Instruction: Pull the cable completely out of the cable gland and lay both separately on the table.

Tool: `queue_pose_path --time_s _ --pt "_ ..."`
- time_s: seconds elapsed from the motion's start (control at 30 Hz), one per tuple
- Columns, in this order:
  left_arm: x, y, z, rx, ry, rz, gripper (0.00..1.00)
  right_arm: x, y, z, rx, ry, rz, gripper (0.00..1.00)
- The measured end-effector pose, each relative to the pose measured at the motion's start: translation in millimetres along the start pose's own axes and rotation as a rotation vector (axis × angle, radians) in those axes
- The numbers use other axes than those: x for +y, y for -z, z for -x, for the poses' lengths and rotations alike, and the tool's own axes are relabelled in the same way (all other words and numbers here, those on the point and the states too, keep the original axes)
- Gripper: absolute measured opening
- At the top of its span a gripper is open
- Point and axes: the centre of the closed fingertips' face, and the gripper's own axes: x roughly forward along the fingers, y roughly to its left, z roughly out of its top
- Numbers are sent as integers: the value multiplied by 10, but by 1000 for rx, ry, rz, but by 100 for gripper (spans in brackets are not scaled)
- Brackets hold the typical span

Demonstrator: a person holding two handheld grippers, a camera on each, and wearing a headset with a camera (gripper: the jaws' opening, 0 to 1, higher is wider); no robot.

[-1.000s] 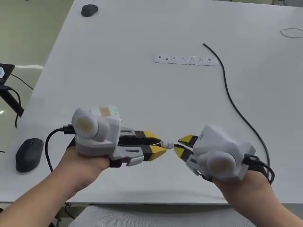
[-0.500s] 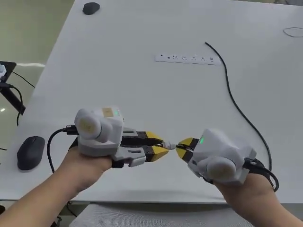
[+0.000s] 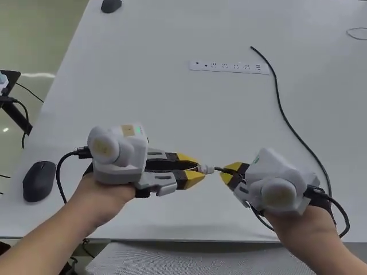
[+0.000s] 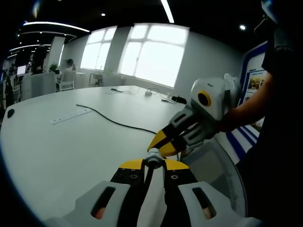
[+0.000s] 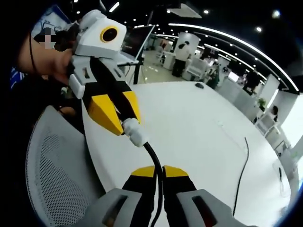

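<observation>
White table [image 3: 172, 114] fills most of the head view. Left gripper [image 3: 198, 173] and right gripper [image 3: 229, 173] are held tip to tip, close together, above the near table edge and off the surface, each in a hand. Long black cord [image 3: 287, 123] lies on the table's right side, running from near the power strip [image 3: 229, 66] at the far middle toward the right hand. Dark mouse [image 3: 39, 180] sits at the left edge, a second mouse [image 3: 110, 6] at the far top. Short black cable [image 3: 221, 171] spans the gap between the grippers; the right gripper's jaws are closed on it, clear in the right gripper view [image 5: 154, 158]. Its other end goes into the small white cable gland [image 3: 206, 169], pinched at the tips of the left gripper's closed jaws, seen in the left gripper view [image 4: 154, 157]. Cable and gland are joined, both in the air.
</observation>
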Motion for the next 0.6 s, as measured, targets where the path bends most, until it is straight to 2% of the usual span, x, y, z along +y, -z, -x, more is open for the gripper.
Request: queue_pose_path --time_s 0.23,0.3,0.43,0.6 --pt "23 -28 -1 0 3 -7 15 -146 140 11 -1 16 -112 0" --pt "24 -32 -4 2 2 -9 15 -190 208 9 -3 20 -179 0" --pt "16 -30 -26 4 4 -10 15 -243 332 2 3 26 -252 0" --pt "7 -25 -45 7 8 -8 15 -313 521 -10 11 38 -384 0"
